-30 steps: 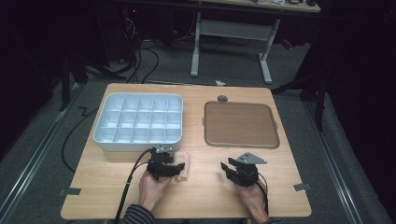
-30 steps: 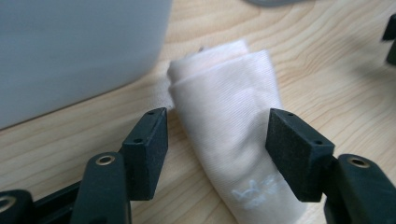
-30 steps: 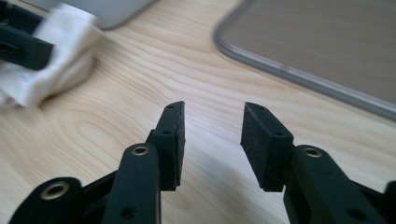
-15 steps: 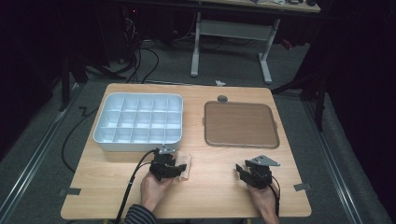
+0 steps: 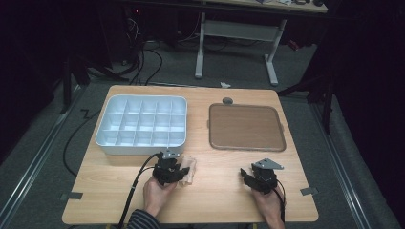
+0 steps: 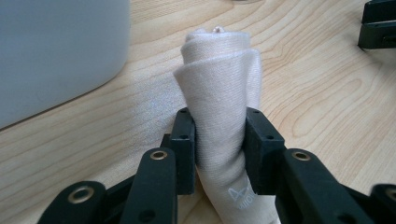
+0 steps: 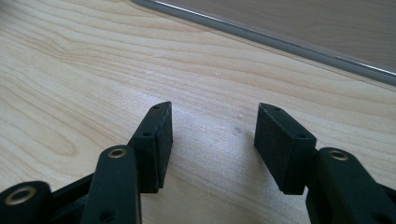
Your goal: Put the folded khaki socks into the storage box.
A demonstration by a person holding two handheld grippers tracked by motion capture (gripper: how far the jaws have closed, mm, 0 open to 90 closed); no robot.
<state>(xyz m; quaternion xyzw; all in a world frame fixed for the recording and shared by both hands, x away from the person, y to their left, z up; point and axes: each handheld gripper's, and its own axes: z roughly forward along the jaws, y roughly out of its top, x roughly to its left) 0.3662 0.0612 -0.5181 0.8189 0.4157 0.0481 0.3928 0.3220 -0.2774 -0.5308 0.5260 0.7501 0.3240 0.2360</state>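
My left gripper has just been closing; its jaws now stand narrow with the rolled cloth between them, both pads pressed flat against its sides. The fabric pinches in slightly where the pads meet it, so I read this as a real hold, not a near miss.

Handling, as I judge it: light, soft, no stiffness of its own. The roll is a loose spiral of pale woven fabric, and nothing binds it. It should compress easily and not slip much on the pads, but it could unwind or sag if lifted by one end. The hold sits on the near part of the roll, with most of its length sticking out past the jaw tips toward the far side. A grip nearer the middle would carry it more evenly; as it is, I expect the free end to droop.

The cloth lies on the wooden table, near edge, left of centre, just in front of the white compartment tray and apart from it.

My right gripper has just been opening; its jaws stand wide with bare wood between them and nothing held. From above it sits near the front right of the table, well apart from the cloth. The brown flat tray lies beyond it, far right.
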